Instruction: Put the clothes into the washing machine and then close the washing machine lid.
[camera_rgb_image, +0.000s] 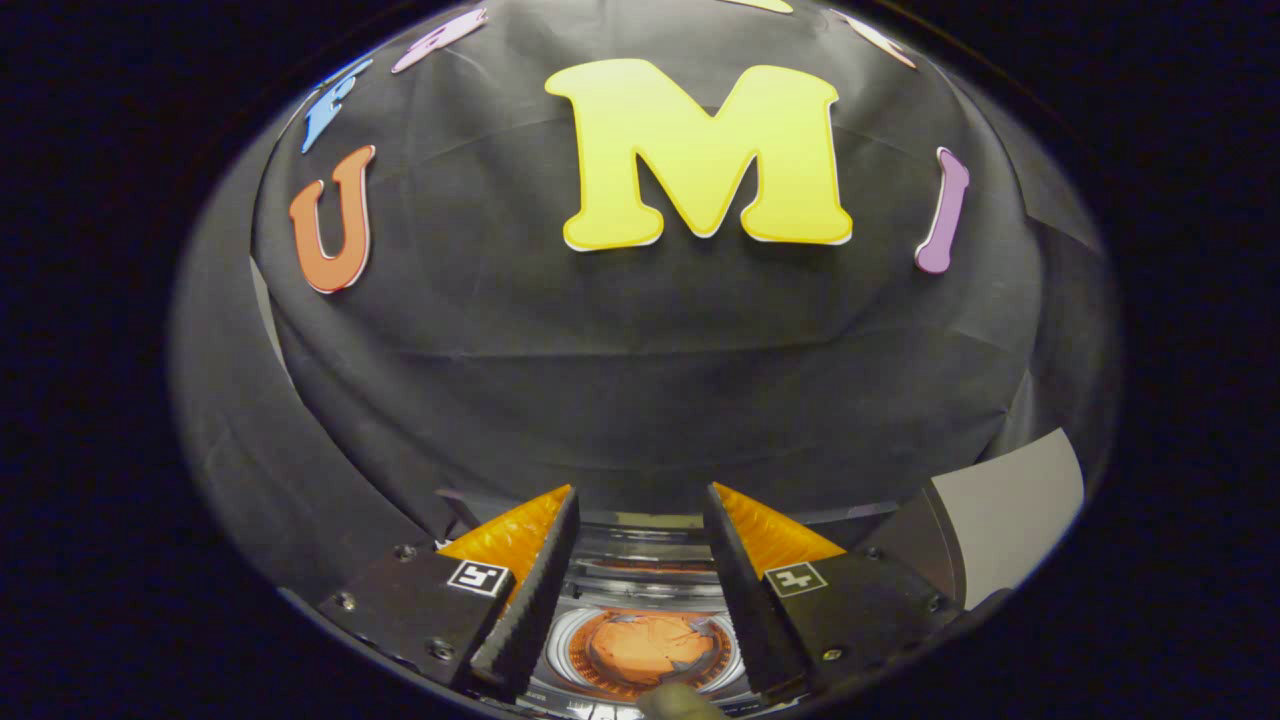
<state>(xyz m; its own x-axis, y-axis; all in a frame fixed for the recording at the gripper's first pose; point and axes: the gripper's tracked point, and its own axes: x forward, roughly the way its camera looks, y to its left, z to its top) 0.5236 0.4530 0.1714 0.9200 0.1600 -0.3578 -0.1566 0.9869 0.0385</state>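
While the hand-held gripper (640, 545) hangs above the washing machine (640, 560), its two fingers (535, 590) stand spread apart with nothing between them, so it is released and grasps nothing. Each finger has a dark ribbed pad on its inner face, an orange plastic back, and a black mount carrying a small square black-and-white marker (478, 577). Between the fingers and below them lies the round opening of the washing machine, ringed by a pale, shiny rim (640, 520) with a few stepped bands. Down in the drum (600, 680) sits a crumpled orange garment (640, 645), with a darker grey patch at its edge nearest the right-hand finger; it lies inside the machine, well clear of both fingers. A small dull, rounded thing (680, 702) pokes in just this side of the opening; what it is cannot be told. Beyond the fingers rises the black cloth wall (640, 380) of the booth. Off beside the right-hand finger a flat grey panel (1010, 510) stands tilted upward, possibly the raised lid, though that is not certain.
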